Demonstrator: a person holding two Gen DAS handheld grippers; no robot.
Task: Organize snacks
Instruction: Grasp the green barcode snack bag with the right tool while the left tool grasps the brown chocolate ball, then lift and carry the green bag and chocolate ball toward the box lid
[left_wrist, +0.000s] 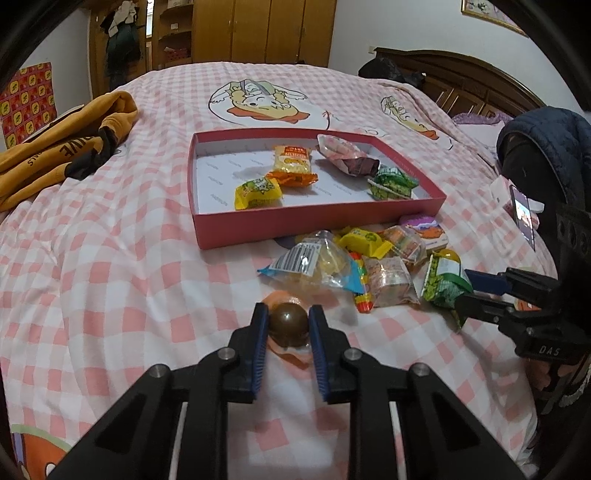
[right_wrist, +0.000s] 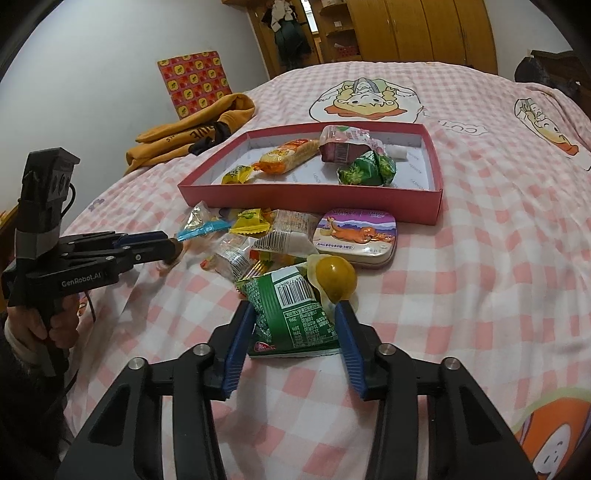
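Red-walled box (left_wrist: 295, 225) lies straight ahead of my left tool (left_wrist: 288, 325), which pinches a brown ball (left_wrist: 288, 326); my right tool (right_wrist: 295, 314), beside the pile, clasps a green packet (right_wrist: 291, 306).

The bedspread (left_wrist: 110, 280) is pink-and-white check with cartoon prints. The shallow box (left_wrist: 236, 229) is red outside and white inside. In it lie a yellow candy (left_wrist: 256, 192), an orange-and-yellow packet (left_wrist: 293, 159) and a green packet (left_wrist: 391, 182). The sweatshirt (left_wrist: 55, 147) is mustard with black lettering. Both grippers are black with blue pads (right_wrist: 236, 347). The wrapped ball (left_wrist: 288, 324) is brown.
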